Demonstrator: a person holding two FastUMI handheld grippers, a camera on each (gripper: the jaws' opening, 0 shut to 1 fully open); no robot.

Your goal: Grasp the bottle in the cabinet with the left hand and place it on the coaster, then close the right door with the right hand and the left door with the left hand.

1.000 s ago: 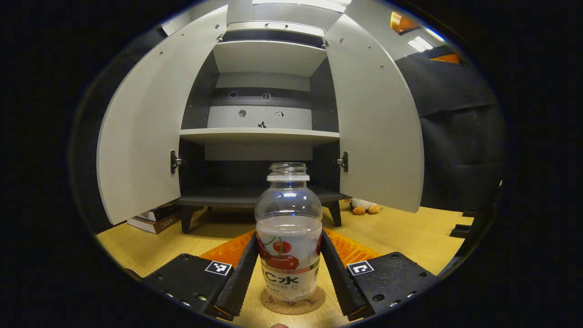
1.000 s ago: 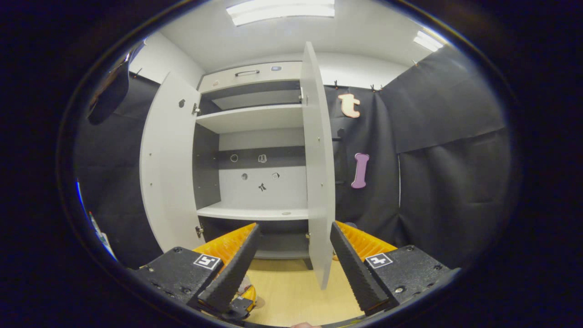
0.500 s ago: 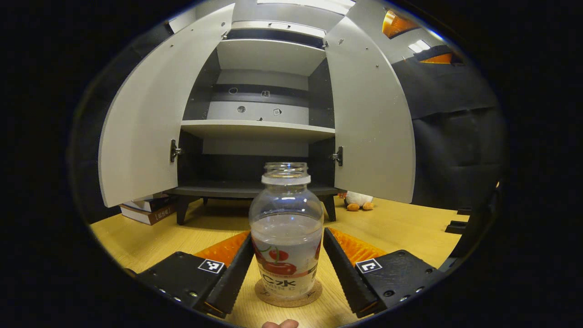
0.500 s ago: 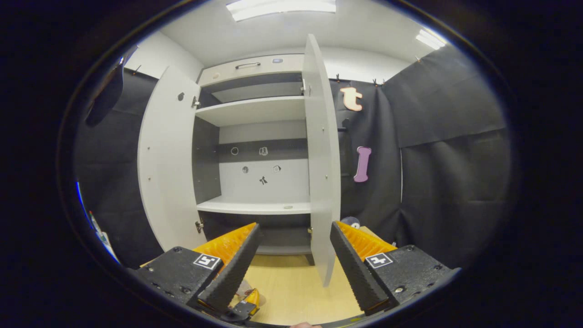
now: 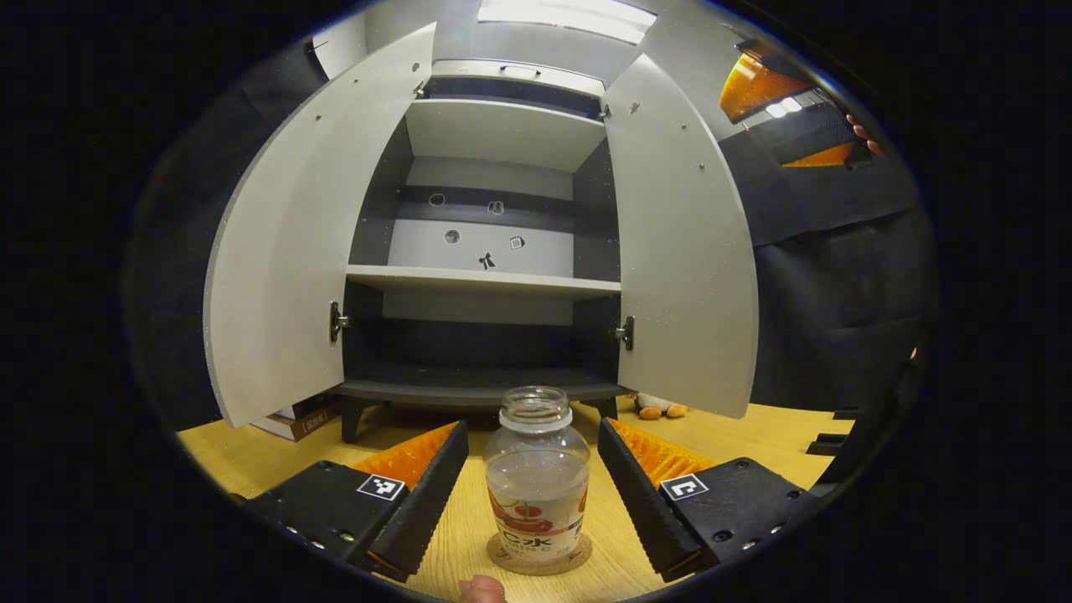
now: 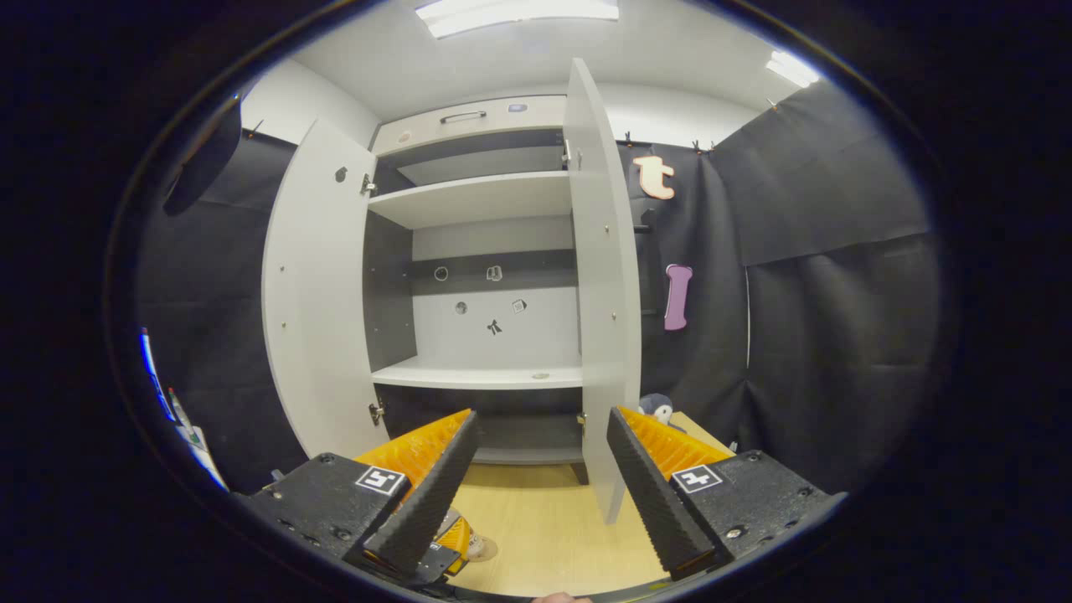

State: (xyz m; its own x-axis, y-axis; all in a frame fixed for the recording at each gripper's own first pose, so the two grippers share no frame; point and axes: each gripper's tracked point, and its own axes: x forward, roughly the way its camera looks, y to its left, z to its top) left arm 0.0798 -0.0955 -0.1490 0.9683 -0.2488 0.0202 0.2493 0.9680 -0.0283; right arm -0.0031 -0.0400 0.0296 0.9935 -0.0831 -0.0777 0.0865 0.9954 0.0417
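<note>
A clear bottle [image 5: 536, 477] with a cherry label and no cap stands upright on a round cork coaster [image 5: 540, 557] on the wooden table. My left gripper [image 5: 532, 431] is open, one finger on each side of the bottle, with a gap on both sides. Behind it the cabinet stands with its left door [image 5: 285, 251] and right door [image 5: 682, 251] swung wide. In the right gripper view my right gripper [image 6: 540, 419] is open and holds nothing. It hangs just in front of the right door [image 6: 607, 293], seen nearly edge-on, with the left door [image 6: 314, 293] further left.
The cabinet shelves [image 5: 486, 280] are bare. Books [image 5: 297, 419] lie under the left door, and a plush toy [image 5: 657, 408] sits by the cabinet's right leg. Bare table [image 5: 754, 435] lies to the right. Black cloth walls [image 6: 821, 335] close in the right side.
My left gripper has let go of the bottle and drawn back from it; the bottle stays on the coaster. The right gripper view has shifted a little against the right door.
</note>
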